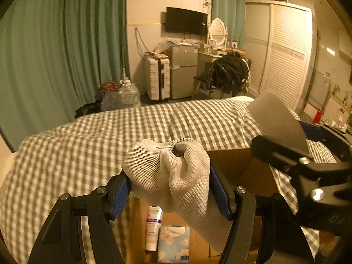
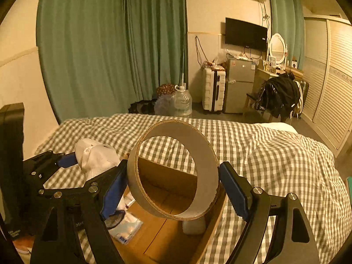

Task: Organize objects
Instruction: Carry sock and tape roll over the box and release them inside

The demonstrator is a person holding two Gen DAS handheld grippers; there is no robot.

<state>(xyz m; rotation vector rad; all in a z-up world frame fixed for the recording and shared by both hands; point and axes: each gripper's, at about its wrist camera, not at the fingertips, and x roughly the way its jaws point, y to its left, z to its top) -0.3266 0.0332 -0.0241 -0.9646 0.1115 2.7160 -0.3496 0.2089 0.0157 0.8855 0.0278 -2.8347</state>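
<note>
My left gripper [image 1: 169, 189] is shut on a bunched white mesh sock [image 1: 176, 176] and holds it above an open cardboard box [image 1: 237, 167] on the bed. My right gripper [image 2: 173, 189] is shut on a wide cardboard tape ring [image 2: 204, 154] and holds it over the same box [image 2: 167, 228]. In the left wrist view the ring [image 1: 279, 121] and right gripper show at the right. In the right wrist view the sock [image 2: 94, 156] and left gripper show at the left. Inside the box lie a white tube [image 1: 153, 228], a blue tissue pack [image 1: 173, 244] and a small white bottle [image 2: 193, 225].
The box sits on a grey-and-white checked bedcover [image 2: 264, 154]. Beyond the bed are green curtains [image 2: 110, 44], water jugs [image 2: 182, 103], a white suitcase [image 2: 213, 90], a small fridge [image 2: 239, 85], a chair with dark clothes [image 2: 279, 96] and a louvred wardrobe [image 2: 330, 88].
</note>
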